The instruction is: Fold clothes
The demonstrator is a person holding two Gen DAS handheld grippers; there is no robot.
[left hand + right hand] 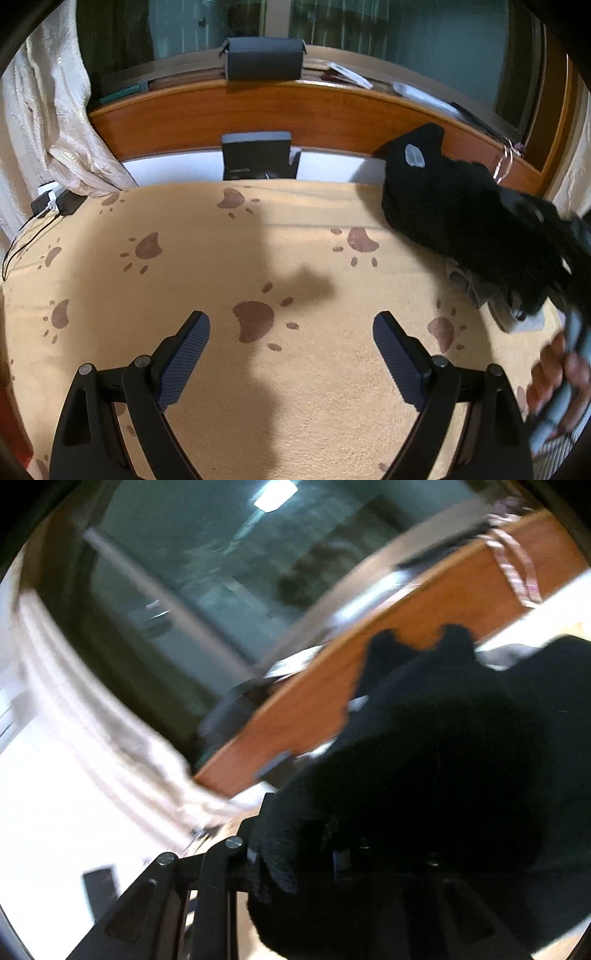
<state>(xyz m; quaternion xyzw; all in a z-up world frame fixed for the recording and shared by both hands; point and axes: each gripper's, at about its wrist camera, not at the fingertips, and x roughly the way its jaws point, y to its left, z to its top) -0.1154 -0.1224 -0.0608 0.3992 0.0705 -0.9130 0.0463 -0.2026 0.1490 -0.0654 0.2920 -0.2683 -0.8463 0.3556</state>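
Black garment bunched at the far right of the bed; left gripper idle above the blanket.

Black garment [454,210]: dark, fuzzy knit, crumpled, with a small pale label showing near its far end. Long axis runs from the wooden headboard [295,114] diagonally toward the near right, where it drapes over the right gripper [332,853]. The cloth covers that gripper's fingers, so I cannot tell whether they clamp it. Left gripper [291,354]: jaws spread wide, nothing between them, over the paw-print blanket [221,266]. Grey cloth [476,288] lies just under the garment's near edge. A hand [557,376] grips the right handle, blurred. Cream curtain [48,122] at left; black box [258,155] against the headboard.
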